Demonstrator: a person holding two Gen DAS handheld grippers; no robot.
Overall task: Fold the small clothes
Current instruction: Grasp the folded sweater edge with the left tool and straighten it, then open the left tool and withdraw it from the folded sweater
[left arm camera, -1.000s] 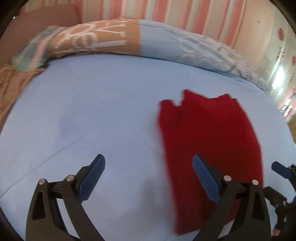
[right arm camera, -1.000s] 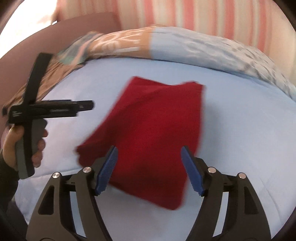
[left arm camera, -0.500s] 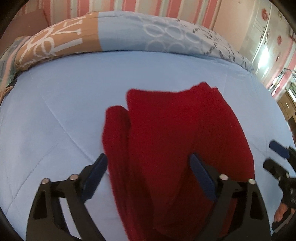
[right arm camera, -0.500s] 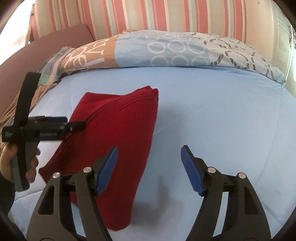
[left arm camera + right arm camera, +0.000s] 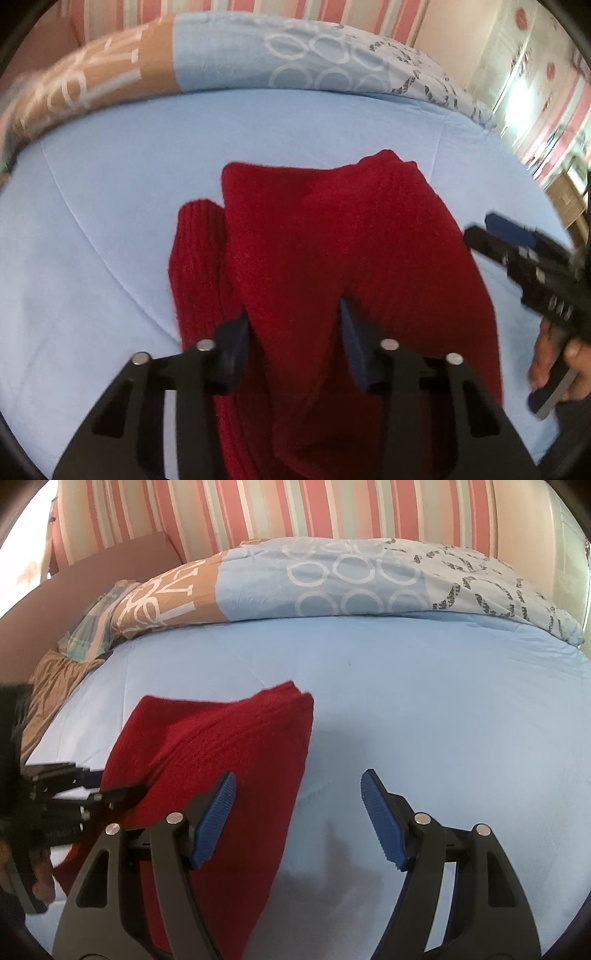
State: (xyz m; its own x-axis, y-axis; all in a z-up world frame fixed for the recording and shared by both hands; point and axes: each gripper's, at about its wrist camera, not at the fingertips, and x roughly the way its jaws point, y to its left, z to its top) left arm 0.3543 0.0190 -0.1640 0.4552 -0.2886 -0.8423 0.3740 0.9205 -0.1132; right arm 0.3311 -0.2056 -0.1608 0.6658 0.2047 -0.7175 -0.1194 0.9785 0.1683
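Observation:
A red knitted garment (image 5: 332,229) lies folded lengthwise on the light blue bed sheet (image 5: 110,206), with a ribbed sleeve showing along its left side. My left gripper (image 5: 293,314) is closing on the near part of it, and the cloth bunches up into a ridge between the blue pads. In the right wrist view the same garment (image 5: 229,746) is lifted at its left edge by the left gripper (image 5: 110,794). My right gripper (image 5: 298,779) stands open just right of the garment over bare sheet (image 5: 424,701), holding nothing.
A rolled quilt (image 5: 351,583) in blue, tan and white patterns runs along the far side of the bed. A brown headboard (image 5: 92,579) and striped wall stand behind. A person's hand (image 5: 554,354) holds the right gripper (image 5: 495,229) at the right.
The left gripper slid right onto the garment and its jaws narrowed around a ridge of cloth. The right gripper shifted right, off the garment onto bare sheet, jaws unchanged.

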